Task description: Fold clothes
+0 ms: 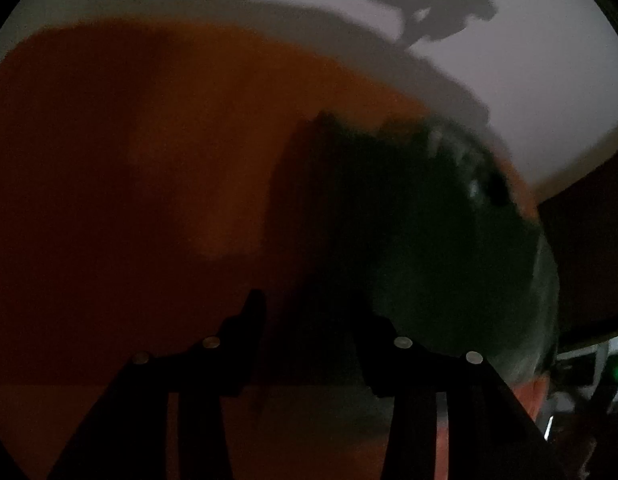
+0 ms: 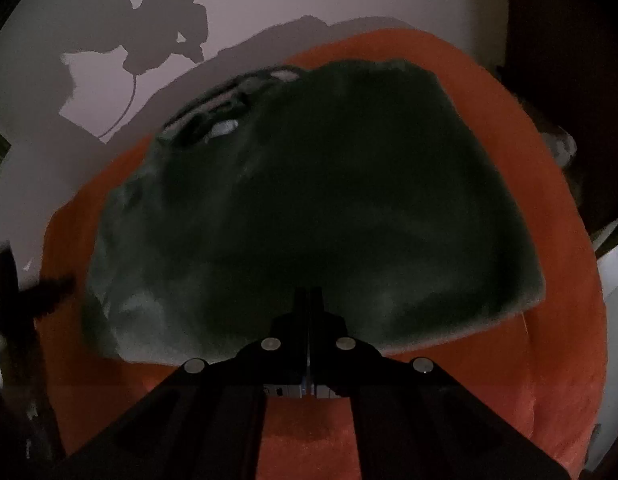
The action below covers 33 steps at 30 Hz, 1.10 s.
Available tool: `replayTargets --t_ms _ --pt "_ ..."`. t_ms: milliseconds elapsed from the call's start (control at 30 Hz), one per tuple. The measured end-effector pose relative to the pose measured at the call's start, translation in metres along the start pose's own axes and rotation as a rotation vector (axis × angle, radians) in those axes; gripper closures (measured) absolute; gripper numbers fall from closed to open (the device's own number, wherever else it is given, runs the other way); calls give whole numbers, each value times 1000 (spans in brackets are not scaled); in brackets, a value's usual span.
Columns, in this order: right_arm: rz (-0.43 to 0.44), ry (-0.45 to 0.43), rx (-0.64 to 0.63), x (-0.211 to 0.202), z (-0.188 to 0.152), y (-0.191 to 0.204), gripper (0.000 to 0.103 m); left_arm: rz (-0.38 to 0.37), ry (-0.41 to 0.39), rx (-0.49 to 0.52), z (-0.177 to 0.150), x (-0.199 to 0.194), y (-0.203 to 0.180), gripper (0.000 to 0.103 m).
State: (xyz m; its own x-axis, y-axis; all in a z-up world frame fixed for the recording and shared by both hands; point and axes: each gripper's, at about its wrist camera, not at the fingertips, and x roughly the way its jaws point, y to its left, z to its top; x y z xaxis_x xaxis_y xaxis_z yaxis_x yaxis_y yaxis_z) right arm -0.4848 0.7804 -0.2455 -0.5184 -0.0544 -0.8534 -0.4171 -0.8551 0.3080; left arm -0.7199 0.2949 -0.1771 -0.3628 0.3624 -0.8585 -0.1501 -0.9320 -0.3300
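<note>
A dark green garment (image 2: pixel 329 200) lies folded in a rough rectangle on a wide orange cloth (image 2: pixel 549 280); its collar with a pale label (image 2: pixel 223 128) points to the far left. My right gripper (image 2: pixel 309 294) is shut, its tips over the garment's near edge, and no fold visibly rises between them. In the left wrist view the green garment (image 1: pixel 429 220) sits to the right, blurred, on the orange cloth (image 1: pixel 129 160). My left gripper (image 1: pixel 309 308) stands open above the orange cloth beside the garment's left edge, nothing between its fingers.
The orange cloth rests on a white tabletop (image 2: pixel 269 8) that carries the grippers' shadows (image 2: pixel 161 28). A dark blurred shape (image 2: pixel 13 300) stands at the left edge of the right wrist view. The table's right edge borders dark floor (image 1: pixel 589 220).
</note>
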Motion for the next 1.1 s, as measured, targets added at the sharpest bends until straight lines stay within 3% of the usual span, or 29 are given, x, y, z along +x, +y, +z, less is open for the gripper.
replayTargets --t_ms 133,333,367,400,467,533,567,600,633,733,800,900,1033,1100 --pt "4 58 14 1 -20 -22 103 63 -58 136 55 39 -30 48" --pt "5 103 38 -4 -40 -35 103 169 95 223 106 142 -48 50" --pt "2 101 40 -8 -41 -37 103 130 92 202 107 138 -47 70" --pt "0 99 41 -11 -43 -39 103 88 88 179 108 133 -47 95" --pt "-6 98 50 -13 -44 -44 103 -40 37 114 114 104 -44 95" --pt "-4 96 70 -14 -45 -49 103 -285 -35 60 119 71 -35 95" --pt "1 97 80 -13 -45 -51 103 -431 -26 5 123 67 -22 95" --pt "3 104 87 -10 -46 -52 103 -449 -4 -37 123 73 -11 95" --pt "5 111 93 -7 -47 -53 103 -453 18 -77 124 79 1 94" --pt "10 123 96 -2 -48 -51 103 -353 130 -172 128 126 37 94" --pt "13 116 82 -5 -48 -47 103 -333 186 -244 126 148 60 86" --pt "-2 116 51 -6 -49 -45 103 -361 189 -278 129 161 63 84" --pt "-16 108 53 -15 -45 -50 103 -312 188 -229 133 138 59 77" --pt "-21 80 51 -22 -39 -52 103 -295 119 -224 132 115 61 74"
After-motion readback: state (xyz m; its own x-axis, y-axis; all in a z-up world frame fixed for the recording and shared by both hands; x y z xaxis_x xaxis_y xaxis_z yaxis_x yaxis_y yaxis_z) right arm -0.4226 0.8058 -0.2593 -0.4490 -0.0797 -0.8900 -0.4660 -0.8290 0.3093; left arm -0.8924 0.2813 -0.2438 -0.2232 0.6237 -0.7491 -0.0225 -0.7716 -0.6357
